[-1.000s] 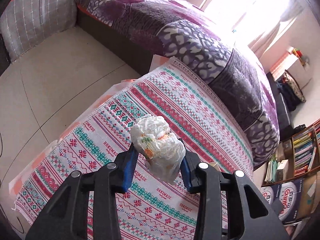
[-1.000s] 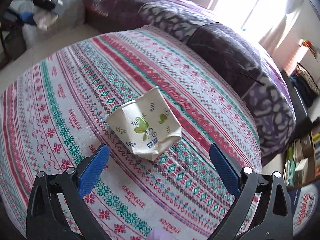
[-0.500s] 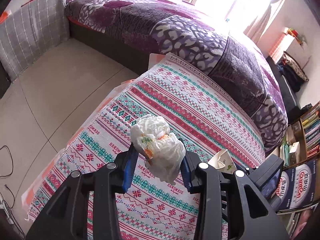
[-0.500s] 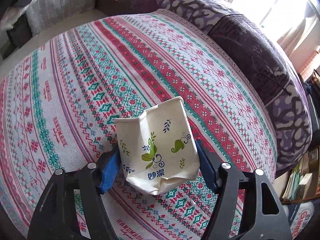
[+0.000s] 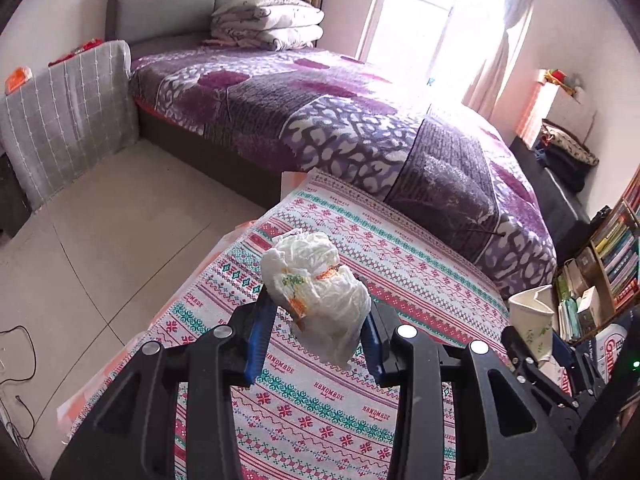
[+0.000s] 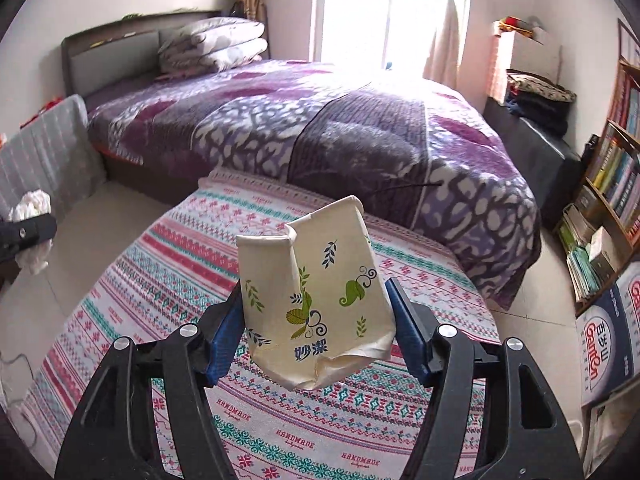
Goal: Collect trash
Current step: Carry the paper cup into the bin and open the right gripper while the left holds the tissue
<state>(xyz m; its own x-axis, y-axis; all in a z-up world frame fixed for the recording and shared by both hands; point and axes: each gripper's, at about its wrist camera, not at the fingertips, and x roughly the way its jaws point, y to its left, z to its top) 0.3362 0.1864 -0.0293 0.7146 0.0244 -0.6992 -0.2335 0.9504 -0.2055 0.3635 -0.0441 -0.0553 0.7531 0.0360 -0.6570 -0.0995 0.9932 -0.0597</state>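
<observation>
My left gripper [image 5: 318,334] is shut on a crumpled white plastic bag [image 5: 316,288] with orange and green print, held above the patterned cloth [image 5: 328,392]. My right gripper [image 6: 316,334] is shut on a crushed paper cup [image 6: 316,300] printed with green leaves, lifted clear of the same cloth [image 6: 192,280]. In the left wrist view the paper cup [image 5: 532,322] and the right gripper show at the right edge. The bag [image 6: 30,210] in the left gripper shows at the left edge of the right wrist view.
A bed with a purple patterned cover [image 5: 320,120] runs behind the cloth-covered table. Folded quilts [image 5: 268,20] lie at its head. A bookshelf [image 6: 612,184] and a printed box [image 6: 608,332] stand at the right. Tiled floor [image 5: 100,220] and a grey checked cover [image 5: 68,112] lie at the left.
My right gripper closed on the paper cup and lifted it off the cloth. Both grippers rose and tilted up, so the bed, window and walls came into view.
</observation>
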